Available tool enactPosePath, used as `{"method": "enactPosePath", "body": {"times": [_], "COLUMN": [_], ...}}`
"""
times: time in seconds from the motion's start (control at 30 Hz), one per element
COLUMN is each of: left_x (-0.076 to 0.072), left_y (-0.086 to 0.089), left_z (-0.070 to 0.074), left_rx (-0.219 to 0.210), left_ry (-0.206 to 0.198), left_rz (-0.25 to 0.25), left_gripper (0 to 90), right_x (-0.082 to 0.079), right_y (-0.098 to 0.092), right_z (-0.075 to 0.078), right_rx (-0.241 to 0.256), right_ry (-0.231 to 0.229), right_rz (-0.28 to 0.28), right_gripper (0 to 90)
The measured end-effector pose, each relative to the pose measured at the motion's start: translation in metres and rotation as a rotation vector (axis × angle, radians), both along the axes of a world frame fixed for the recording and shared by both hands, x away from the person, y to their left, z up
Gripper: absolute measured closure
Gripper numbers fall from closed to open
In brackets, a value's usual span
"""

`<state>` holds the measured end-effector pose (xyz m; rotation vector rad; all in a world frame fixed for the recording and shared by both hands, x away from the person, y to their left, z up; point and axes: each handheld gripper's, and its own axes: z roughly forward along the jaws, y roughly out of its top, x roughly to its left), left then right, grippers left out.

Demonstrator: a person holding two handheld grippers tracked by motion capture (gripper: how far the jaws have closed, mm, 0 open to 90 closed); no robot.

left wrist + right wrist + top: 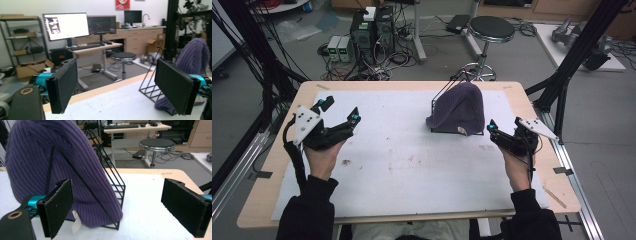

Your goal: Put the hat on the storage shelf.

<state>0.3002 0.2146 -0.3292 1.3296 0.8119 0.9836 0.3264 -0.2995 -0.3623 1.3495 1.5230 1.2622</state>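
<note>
- Dark sleeves [309, 210] are seen at the bottom edge of the high view, one hand on each gripper.
- Held at the worktop's left side, the left gripper [341, 111] has its fingers [62, 88] spread wide – nothing is gripped between them.
- From the left gripper view, the hat [193, 56] is seen past the right-hand finger, well apart from this gripper.
- At the worktop's right side the right gripper [503, 126] is held, with its fingers [57, 207] likewise wide apart and nothing caught between them.
- A purple knitted hat [459, 109] is draped over a black wire rack [443, 92], right of the middle of the worktop and toward its far edge.
- In the right gripper view the hat is found just beyond the left-hand finger – near it, though whether they touch cannot be told.
- The rack's triangular wire frames [100, 182] are seen across the near face of the hat, and the hat's lower edge bulges out at the rack's base.
- A small pale tag [75, 223] hangs from the hat's lower edge, close to the left-hand finger.
- A white sheet [412, 165] covers most of the wooden worktop [267, 175]; faint smudges are marked on it near the middle.
- Beyond the far edge, a round black stool [491, 29] stands on the floor, with computer boxes [372, 31] and tangled cables to its left.
</note>
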Motion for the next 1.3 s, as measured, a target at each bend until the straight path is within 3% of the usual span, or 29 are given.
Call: {"method": "enactPosePath", "body": {"times": [0.5,0.83,1.0,1.17,1.23,1.3], "left_x": [-0.014,-0.017,-0.018,-0.021,-0.023,-0.024], "left_y": [0.026,0.038,0.039,0.042,0.041,0.040], "left_z": [-0.026,-0.041,-0.056,-0.069,-0.075,-0.082], "left_rx": [-0.050,-0.049,-0.040,-0.046,-0.033,-0.028], "left_ry": [-0.006,0.018,0.038,0.054,0.061,0.075], "left_rz": [0.113,0.156,0.178,0.185,0.193,0.200], "left_gripper": [19.2,19.7,20.2,20.1,20.1,20.1], "right_x": [-0.008,-0.011,-0.014,-0.016,-0.015,-0.016], "right_y": [-0.011,-0.011,-0.012,-0.014,-0.012,-0.011], "right_z": [-0.020,-0.028,-0.036,-0.046,-0.049,-0.054], "right_rx": [0.019,0.004,-0.010,0.006,-0.009,0.009], "right_ry": [-0.018,-0.047,-0.068,-0.079,-0.062,-0.059], "right_rz": [-0.064,-0.076,-0.090,-0.100,-0.109,-0.108], "right_gripper": [10.3,10.3,10.3,10.3,10.3,10.4]}}
